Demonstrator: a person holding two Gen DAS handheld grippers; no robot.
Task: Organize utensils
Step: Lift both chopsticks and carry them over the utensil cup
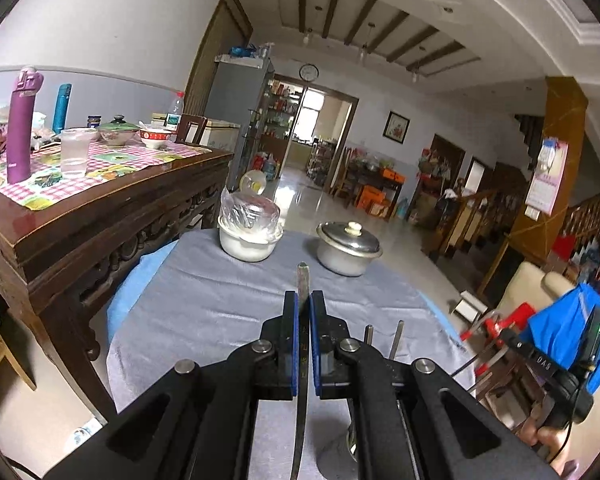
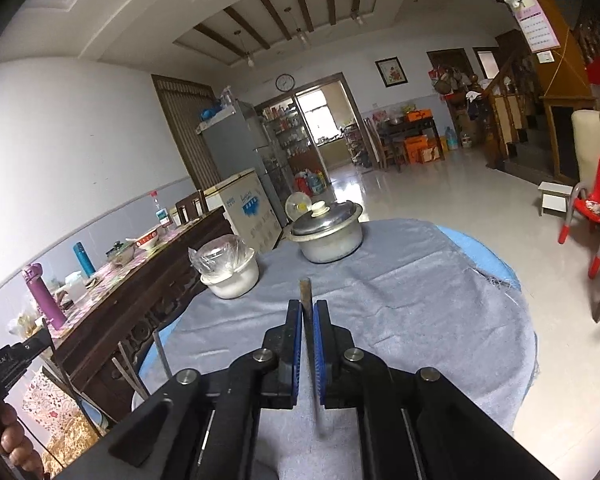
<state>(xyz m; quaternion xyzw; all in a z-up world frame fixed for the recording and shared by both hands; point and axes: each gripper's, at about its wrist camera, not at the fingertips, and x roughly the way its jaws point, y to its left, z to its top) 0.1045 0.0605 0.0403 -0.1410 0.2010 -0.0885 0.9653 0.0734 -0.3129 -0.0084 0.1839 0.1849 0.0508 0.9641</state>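
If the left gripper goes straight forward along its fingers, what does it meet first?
Probably the grey cloth on the round table, since the left gripper, shut on a flat metal utensil handle, points slightly downward; beyond stands the lidded aluminium pot.

Left claw [image 1: 304,300] at lower centre of frame, blue pads pressed on a thin flat metal utensil [image 1: 303,280]; its tip pokes out above the pads, its length runs down between the black arms toward the bottom edge. Which kind of utensil: cannot tell. Round worktop [image 1: 204,300] under a grey cloth fills mid-frame. Near its far edge: white bowl [image 1: 246,242] with a clear plastic bag in it, centre-left; lidded metal pot [image 1: 348,250] just right of it, the two apart. Two metal handles [image 1: 382,342] stand up right of the claw. Right claw [image 1: 540,360] at lower right edge, hand-held, blue sleeve behind. Dark wooden side table [image 1: 112,208] at left, carrying a purple flask [image 1: 22,124].
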